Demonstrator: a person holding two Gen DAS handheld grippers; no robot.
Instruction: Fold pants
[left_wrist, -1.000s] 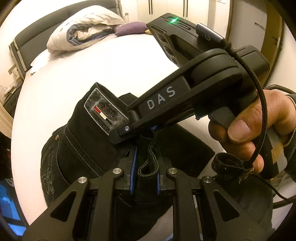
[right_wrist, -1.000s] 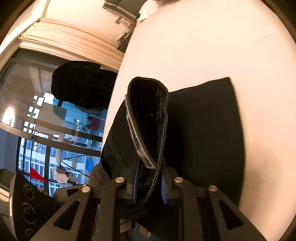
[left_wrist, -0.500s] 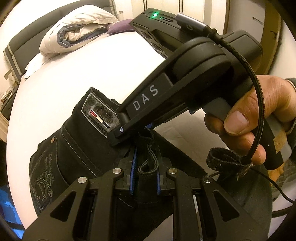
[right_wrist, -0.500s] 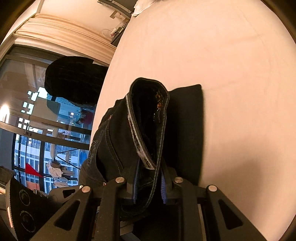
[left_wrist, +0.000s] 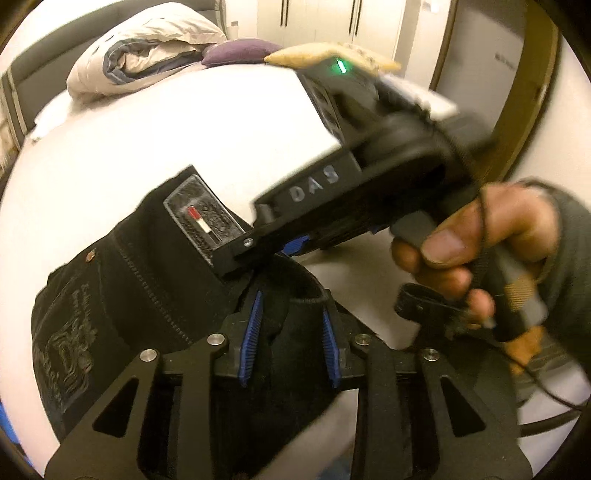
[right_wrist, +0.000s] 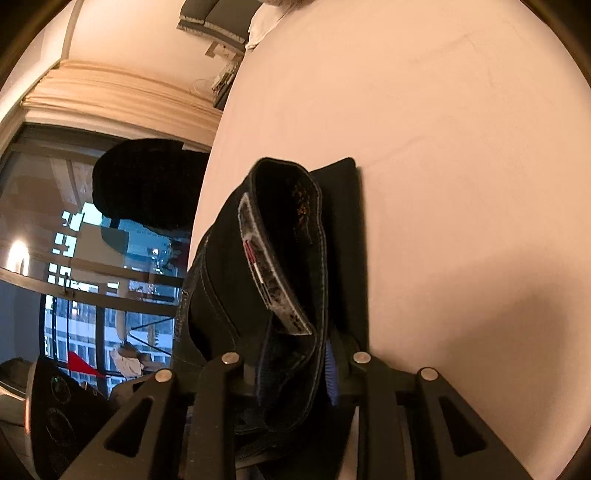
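Observation:
Black jeans (left_wrist: 122, 280) lie on the white bed (left_wrist: 184, 129), their waistband patch (left_wrist: 201, 218) facing up. My left gripper (left_wrist: 290, 332) has a fold of the waistband between its blue pads. Its jaws are opening and a gap shows beside the left pad. My right gripper (left_wrist: 258, 254), held in a hand (left_wrist: 461, 236), reaches in just above it onto the same waistband. In the right wrist view the doubled waistband (right_wrist: 288, 229) stands upright between the right gripper's (right_wrist: 295, 365) pads. Those jaws are opening slightly, with cloth still filling the gap.
A rolled duvet (left_wrist: 147, 48) and a purple pillow (left_wrist: 236, 51) lie at the head of the bed, with wardrobe doors (left_wrist: 317, 18) behind. A large window (right_wrist: 74, 258) and a dark rounded shape (right_wrist: 144, 184) stand past the bed's left edge. Bare sheet (right_wrist: 443, 147) stretches to the right.
Both grippers have sunk toward the bed with the waistband. The left pads have spread apart and loosened off the fold. The right pads have widened a little.

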